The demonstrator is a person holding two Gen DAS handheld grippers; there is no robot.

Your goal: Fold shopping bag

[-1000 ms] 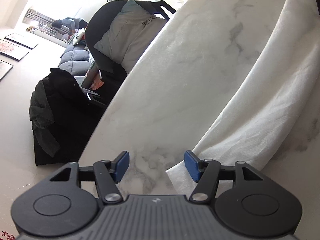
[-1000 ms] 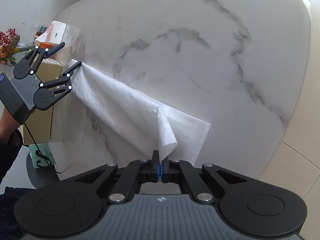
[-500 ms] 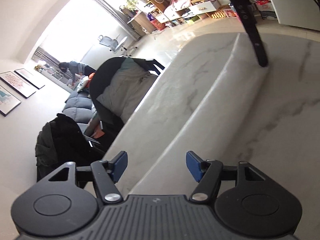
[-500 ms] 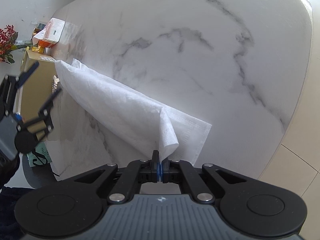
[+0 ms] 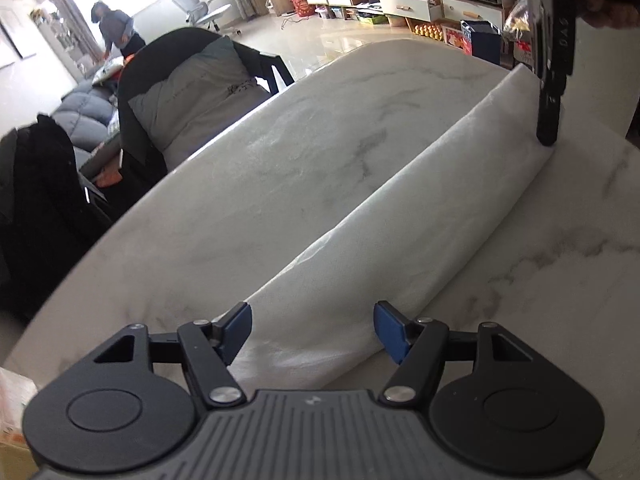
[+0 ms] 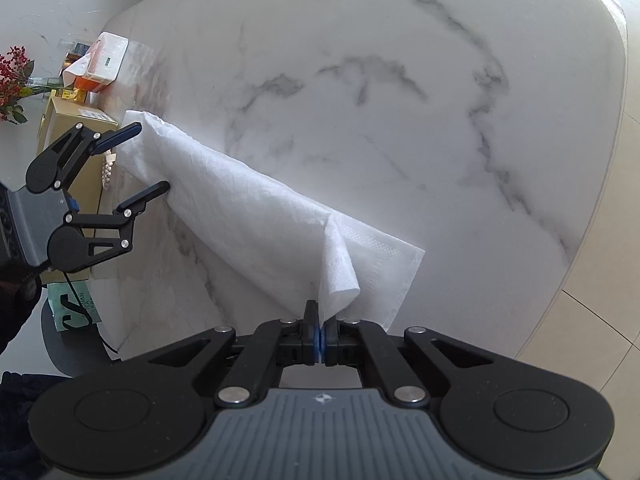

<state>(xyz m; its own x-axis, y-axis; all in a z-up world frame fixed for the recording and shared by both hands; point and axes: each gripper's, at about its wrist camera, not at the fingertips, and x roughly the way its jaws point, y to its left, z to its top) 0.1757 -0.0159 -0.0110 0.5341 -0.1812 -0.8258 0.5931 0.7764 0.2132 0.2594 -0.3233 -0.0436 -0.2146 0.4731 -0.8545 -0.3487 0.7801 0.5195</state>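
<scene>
Where the white marble table [image 6: 400, 60] fills most of the right wrist frame, the white nonwoven shopping bag [image 6: 248, 208] lies across it as a long, crinkled, loosely folded band from centre left to lower centre. The left gripper [image 6: 154, 158], at left, has its fingers spread wide around the bag's far end. The right gripper [image 6: 321, 326], bottom centre, is clenched on a raised, curled corner.

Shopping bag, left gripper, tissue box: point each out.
shopping bag [image 6: 248, 200], right wrist view, middle of folded cloth.
left gripper [image 6: 154, 158], right wrist view, between open fingertips.
tissue box [image 6: 106, 60], right wrist view, top face.
</scene>
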